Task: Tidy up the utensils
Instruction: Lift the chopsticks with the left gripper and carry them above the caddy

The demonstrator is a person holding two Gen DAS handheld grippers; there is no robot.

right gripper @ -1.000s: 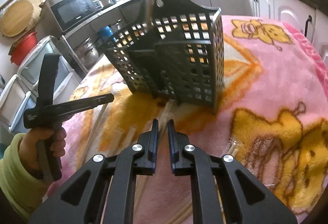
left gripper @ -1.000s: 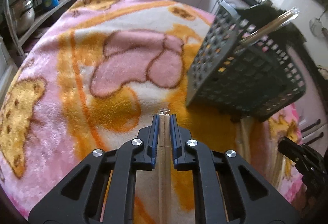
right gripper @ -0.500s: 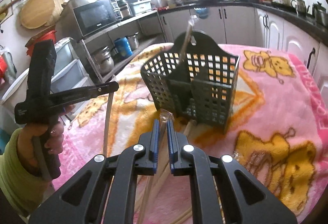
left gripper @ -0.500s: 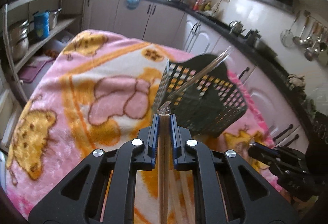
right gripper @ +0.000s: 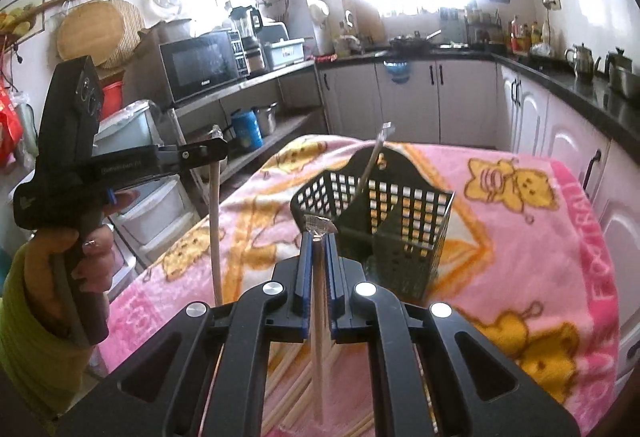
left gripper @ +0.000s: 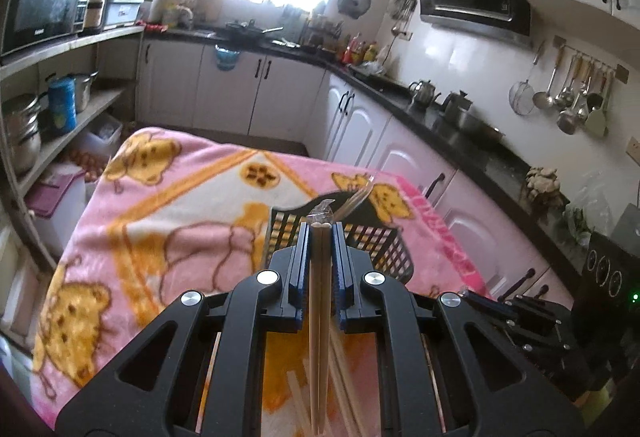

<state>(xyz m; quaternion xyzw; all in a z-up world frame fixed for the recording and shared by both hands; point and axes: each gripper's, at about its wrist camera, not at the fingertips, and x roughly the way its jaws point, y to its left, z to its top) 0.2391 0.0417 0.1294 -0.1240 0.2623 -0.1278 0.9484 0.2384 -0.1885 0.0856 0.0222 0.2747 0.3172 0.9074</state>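
- Left wrist view, nearest first: left gripper (left gripper: 320, 227) is clamped tight on a wrapped chopstick pair (left gripper: 319, 297), long axis running straight along the fingers, clear wrapper tip poking out past them.
- Right wrist view: right gripper (right gripper: 316, 235) is pinched shut on a second wrapped pair (right gripper: 319, 317), same lengthwise lie; crinkled wrapper end shows at the tips.
- Under both grippers: loose chopsticks (right gripper: 288, 369) scattered on the pink blanket (right gripper: 520, 221), a bit blurred, count unclear.
- Key relation: black slotted caddy (right gripper: 400, 213) sits ahead of and below both grippers, mouth up. From the right gripper it's just fwd and slightly right; from the left gripper it's dead ahead, partly hidden by the fingers.
- Right looks nearer the caddy, I'd say, but it's close. Either pair likely needs tipping upright, then lowering into the mouth.
- Seen from the right, the left-held pair (right gripper: 216, 221) hangs nearly vertical, well left of the caddy.
- Caddy contents: one wrapped stick (right gripper: 372, 165) leaning up out of the back compartment; front compartment can't be read.
- Beyond: kitchen counter, cabinets.
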